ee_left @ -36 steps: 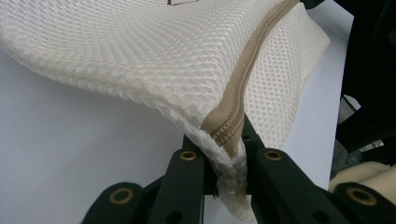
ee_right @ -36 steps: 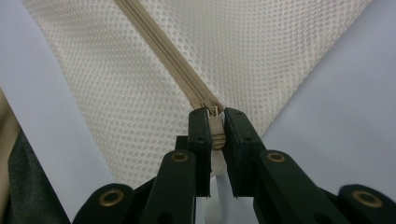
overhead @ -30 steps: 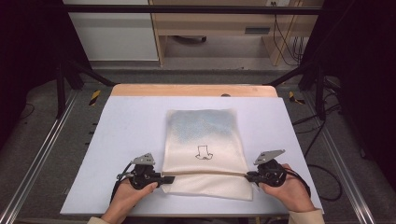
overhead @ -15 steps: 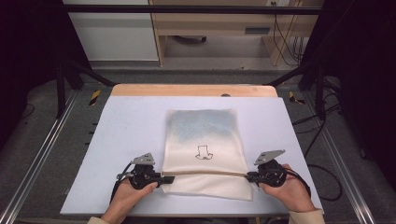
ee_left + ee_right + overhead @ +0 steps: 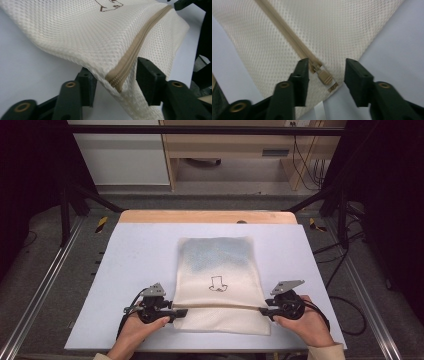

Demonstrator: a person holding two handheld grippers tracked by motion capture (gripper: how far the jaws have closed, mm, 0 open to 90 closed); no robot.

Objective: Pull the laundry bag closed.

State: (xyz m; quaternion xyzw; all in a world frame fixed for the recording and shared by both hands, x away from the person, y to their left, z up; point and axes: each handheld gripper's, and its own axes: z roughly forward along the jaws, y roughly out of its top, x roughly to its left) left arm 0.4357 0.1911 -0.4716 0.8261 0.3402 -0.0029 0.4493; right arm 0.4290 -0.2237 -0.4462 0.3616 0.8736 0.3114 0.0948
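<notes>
Your left tongs [image 5: 113, 77] and right tongs [image 5: 325, 75] have just been opening and now stand apart, pads off the mesh bag [image 5: 220, 285] whose zipper [image 5: 140, 45] ends lie between them; released, it rests flat on the surface [image 5: 130, 255].

Left gripper [image 5: 181, 312]: held low in the person's left hand [image 5: 136, 330], pointing inward toward the right gripper. Its fingers [image 5: 86, 83] stand parted, having just been opening. Right gripper [image 5: 264, 310]: held low in the right hand [image 5: 302, 322], pointing inward toward the left one. Its fingers [image 5: 358, 80] likewise stand apart, having just been opening. Both forearms enter from the near edge, level with each other.
</notes>
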